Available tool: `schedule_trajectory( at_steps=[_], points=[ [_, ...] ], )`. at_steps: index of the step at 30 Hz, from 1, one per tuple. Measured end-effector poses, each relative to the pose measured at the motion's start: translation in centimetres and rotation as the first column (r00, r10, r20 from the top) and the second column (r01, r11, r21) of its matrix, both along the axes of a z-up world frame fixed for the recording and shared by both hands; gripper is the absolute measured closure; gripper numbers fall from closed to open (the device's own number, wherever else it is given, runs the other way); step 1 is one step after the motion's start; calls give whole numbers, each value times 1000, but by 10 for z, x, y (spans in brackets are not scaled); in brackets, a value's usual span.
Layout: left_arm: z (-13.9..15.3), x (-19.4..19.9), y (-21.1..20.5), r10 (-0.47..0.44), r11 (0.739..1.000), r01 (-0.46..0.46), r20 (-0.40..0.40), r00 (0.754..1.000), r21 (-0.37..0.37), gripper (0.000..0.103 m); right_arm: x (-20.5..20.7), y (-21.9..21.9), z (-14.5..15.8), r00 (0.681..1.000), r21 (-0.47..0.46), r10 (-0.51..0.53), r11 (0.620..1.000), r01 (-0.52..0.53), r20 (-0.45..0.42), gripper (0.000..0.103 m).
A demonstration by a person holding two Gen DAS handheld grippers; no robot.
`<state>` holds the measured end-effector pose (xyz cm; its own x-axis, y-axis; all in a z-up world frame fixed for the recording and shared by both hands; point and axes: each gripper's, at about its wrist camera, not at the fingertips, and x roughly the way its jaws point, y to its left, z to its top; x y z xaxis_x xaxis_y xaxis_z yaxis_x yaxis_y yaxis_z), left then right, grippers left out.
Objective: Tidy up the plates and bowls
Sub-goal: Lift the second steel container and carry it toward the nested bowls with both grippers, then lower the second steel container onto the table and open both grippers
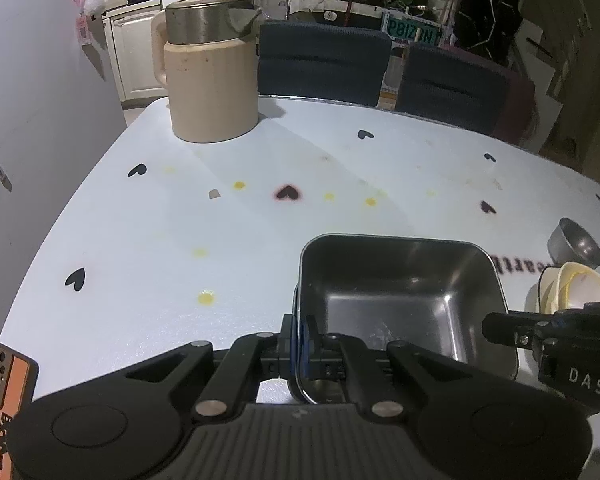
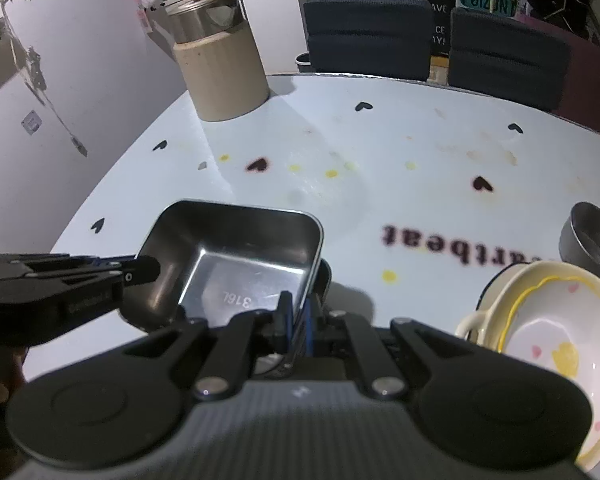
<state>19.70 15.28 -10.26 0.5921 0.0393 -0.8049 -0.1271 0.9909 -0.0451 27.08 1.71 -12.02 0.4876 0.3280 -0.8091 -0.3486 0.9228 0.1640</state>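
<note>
A square steel tray (image 1: 396, 292) sits low over the white table, held from two sides. My left gripper (image 1: 299, 336) is shut on the tray's left wall. My right gripper (image 2: 296, 320) is shut on the tray's (image 2: 236, 256) right wall; it also shows in the left wrist view (image 1: 540, 332) at the right. The left gripper shows in the right wrist view (image 2: 140, 270) at the tray's left rim. Stacked cream bowls (image 2: 540, 336) with yellow rims stand to the right, also in the left wrist view (image 1: 572, 288). A small steel bowl (image 2: 592, 240) lies behind them.
A beige kettle (image 1: 208, 72) with a steel top stands at the table's far left corner. Two dark chairs (image 1: 324, 60) stand behind the far edge. A wall (image 1: 40, 100) runs along the left. A phone-like orange item (image 1: 4, 408) lies at the near left.
</note>
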Motion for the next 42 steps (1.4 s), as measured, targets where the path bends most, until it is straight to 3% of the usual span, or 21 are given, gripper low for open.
schedule_trajectory(
  at_steps=[24,42],
  points=[
    [-27,15,-2,-30,999,33,-69,997,35,97,16,14,-29,998,-83,11,996,-16,-60,96],
    [-40,23,2,-28,999,31,-105,994,23,94,30,6,-50,989,-48,-21,999,14,-149,93]
  ],
)
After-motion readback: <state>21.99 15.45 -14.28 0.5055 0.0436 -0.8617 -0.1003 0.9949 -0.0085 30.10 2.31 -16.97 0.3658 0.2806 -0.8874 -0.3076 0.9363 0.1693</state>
